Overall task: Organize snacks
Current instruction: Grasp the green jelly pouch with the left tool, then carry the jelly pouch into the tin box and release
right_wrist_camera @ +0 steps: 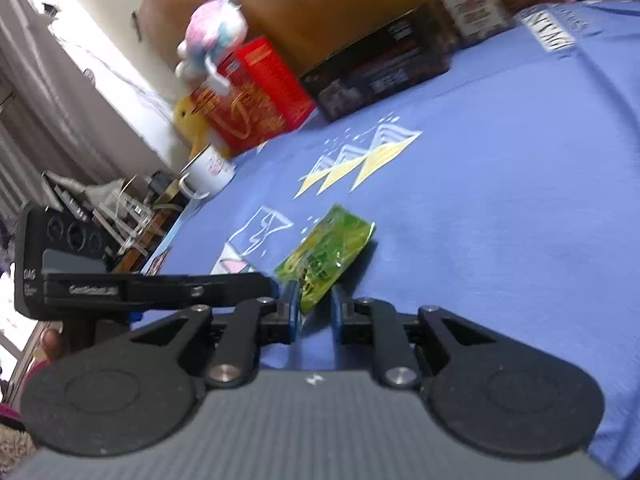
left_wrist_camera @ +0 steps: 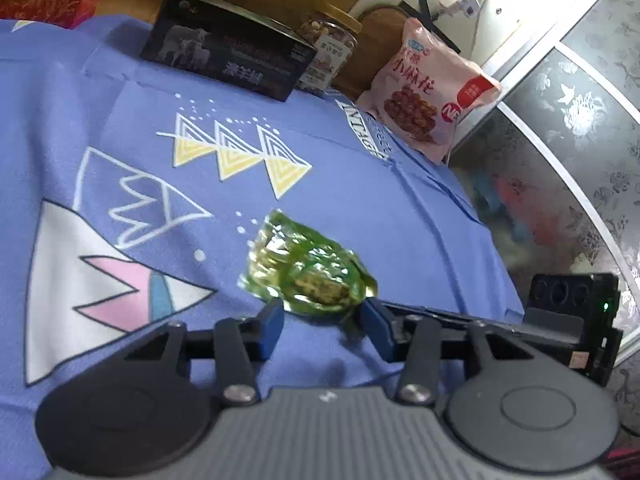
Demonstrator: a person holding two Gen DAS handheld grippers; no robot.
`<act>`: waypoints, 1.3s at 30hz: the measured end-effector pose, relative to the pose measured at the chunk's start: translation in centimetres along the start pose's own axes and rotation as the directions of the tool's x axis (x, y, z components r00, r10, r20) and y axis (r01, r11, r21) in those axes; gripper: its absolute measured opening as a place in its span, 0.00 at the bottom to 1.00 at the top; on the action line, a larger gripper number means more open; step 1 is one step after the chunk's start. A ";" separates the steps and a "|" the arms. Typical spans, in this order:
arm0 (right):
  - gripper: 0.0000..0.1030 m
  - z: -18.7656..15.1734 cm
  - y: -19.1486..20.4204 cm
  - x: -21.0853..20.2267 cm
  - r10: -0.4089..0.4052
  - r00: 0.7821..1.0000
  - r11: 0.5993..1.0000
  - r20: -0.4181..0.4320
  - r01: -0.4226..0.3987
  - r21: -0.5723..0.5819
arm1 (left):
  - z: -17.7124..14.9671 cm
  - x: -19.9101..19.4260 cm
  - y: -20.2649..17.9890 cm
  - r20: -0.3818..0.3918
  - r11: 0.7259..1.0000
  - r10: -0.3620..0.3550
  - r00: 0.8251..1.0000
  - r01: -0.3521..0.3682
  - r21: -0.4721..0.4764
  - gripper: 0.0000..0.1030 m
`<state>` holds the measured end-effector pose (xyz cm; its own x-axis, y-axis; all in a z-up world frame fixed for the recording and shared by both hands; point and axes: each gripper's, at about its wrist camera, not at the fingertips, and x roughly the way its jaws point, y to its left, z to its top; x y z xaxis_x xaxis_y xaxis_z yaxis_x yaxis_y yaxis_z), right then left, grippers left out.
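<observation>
Blue patterned cloth (left_wrist_camera: 360, 184) covers the surface. Nearest, a crinkled green foil snack packet (left_wrist_camera: 308, 268) lies flat on it. Left gripper (left_wrist_camera: 324, 320): jaws parted, flanking the packet's near edge, not pressing. Right gripper (right_wrist_camera: 314, 304): jaws narrow, packet corner (right_wrist_camera: 326, 256) between them; whether they grip it, cannot tell. Beyond: black box (left_wrist_camera: 228, 54), nut jar (left_wrist_camera: 330, 50), pink snack bag (left_wrist_camera: 424, 92), red box (right_wrist_camera: 256, 96), white mug (right_wrist_camera: 210, 172).

A lived-in room of a home. A table wears a blue cloth (left_wrist_camera: 360, 184) printed with triangles; at its twelve o'clock edge stand a dark box (left_wrist_camera: 228, 60), a jar of nuts (left_wrist_camera: 332, 48) and a pink snack bag (left_wrist_camera: 424, 92). Toward ten o'clock sit a plush toy (right_wrist_camera: 216, 28) and an enamel mug (right_wrist_camera: 208, 172).
</observation>
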<state>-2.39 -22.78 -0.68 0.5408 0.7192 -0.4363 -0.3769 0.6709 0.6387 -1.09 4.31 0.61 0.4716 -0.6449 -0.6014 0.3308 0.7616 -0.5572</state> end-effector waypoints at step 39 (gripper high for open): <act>0.05 1.6 -6.8 0.5 0.478 0.872 0.718 0.107 -0.458 0.524 | 4.7 3.2 3.6 0.031 0.894 -0.327 0.945 0.319 -0.314 0.23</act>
<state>1.62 -27.30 -4.20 0.3717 0.9283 -0.0075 -0.1246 0.0579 0.9905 5.41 5.30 -0.63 0.3625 -0.8560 -0.3686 0.1902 0.4552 -0.8699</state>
